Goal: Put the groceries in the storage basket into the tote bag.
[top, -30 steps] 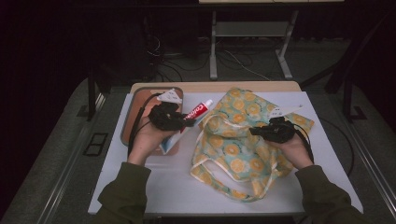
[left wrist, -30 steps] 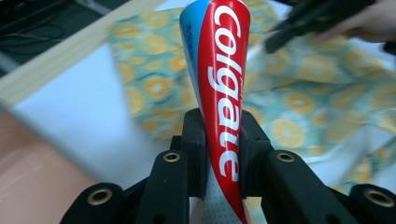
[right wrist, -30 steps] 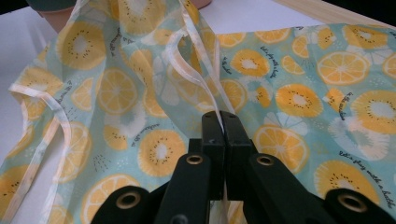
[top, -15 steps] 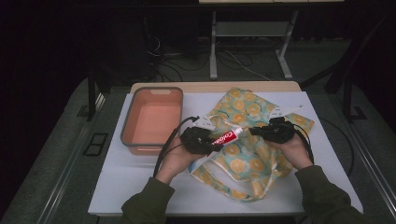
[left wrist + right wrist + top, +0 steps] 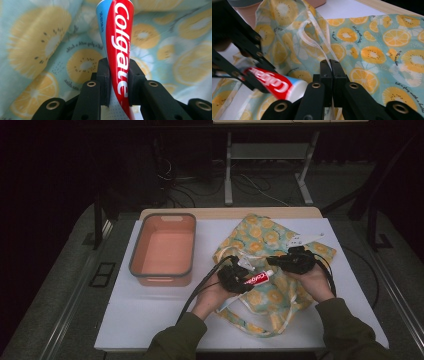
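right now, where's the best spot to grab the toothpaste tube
Grip the toothpaste tube at its flat tail end, pads on the two broad faces, as the left gripper does. The tube narrows to a flat crimp there, so it cannot roll. Come from behind, cap leading toward the bag.

The room is dark, with light falling mainly on the desk (image 5: 150, 320), a white top at the centre of the high view with a pale wooden edge (image 5: 230, 213) along its far side. Grey floor (image 5: 45, 290) surrounds it, dim at lower left and lower right of the frame. A metal rail (image 5: 70, 310) runs diagonally along the left side, and another (image 5: 400, 305) along the right. At upper centre stands a light grey frame with two legs (image 5: 228, 175) and a crossbar, with cables (image 5: 250, 185) lying loose on the floor beneath it. A dark post (image 5: 98, 222) rises at left of the desk, another (image 5: 372, 220) at right
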Tool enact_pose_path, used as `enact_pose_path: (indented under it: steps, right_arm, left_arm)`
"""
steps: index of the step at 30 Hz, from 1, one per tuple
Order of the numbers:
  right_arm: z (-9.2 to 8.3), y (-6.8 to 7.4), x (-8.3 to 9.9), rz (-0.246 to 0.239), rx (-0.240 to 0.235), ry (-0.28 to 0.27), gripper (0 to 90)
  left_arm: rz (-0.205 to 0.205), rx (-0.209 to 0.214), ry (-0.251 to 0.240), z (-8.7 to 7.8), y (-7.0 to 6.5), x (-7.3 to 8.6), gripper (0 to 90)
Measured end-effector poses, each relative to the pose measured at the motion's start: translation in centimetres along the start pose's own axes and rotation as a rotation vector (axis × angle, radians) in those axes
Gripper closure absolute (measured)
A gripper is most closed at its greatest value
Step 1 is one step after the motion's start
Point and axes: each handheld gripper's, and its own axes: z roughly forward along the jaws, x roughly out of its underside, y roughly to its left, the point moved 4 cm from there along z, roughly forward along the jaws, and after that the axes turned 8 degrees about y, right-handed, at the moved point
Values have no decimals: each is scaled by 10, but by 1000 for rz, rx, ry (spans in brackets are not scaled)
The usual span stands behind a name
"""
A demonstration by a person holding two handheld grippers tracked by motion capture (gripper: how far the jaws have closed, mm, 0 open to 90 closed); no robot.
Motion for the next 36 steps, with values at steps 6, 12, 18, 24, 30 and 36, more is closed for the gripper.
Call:
enact_pose_path:
  steps: [6,12,18,24,30,36]
  right_arm:
    - [-3,0,-1,2,4,-14,895]
    - [-4,0,1,3,4,-13,895]
    - [-3,1,1,1,3,-9,894]
    - [-2,1,1,-1,6,-7,894]
    - [-1,1,2,2,6,-2,895]
    - [-2,1,2,-1,8,-5,894]
  left_arm:
    - [-28,-2,-73,-6,3,1,568]
    - [-23,-19,-120,-28,-1,16,357]
    - [-37,-21,-185,-55,-9,44,336]
    - [-41,-23,-195,-57,-17,70,336]
    - [-34,-24,-158,-40,-17,74,298]
    - [-12,-47,-98,-24,-15,75,344]
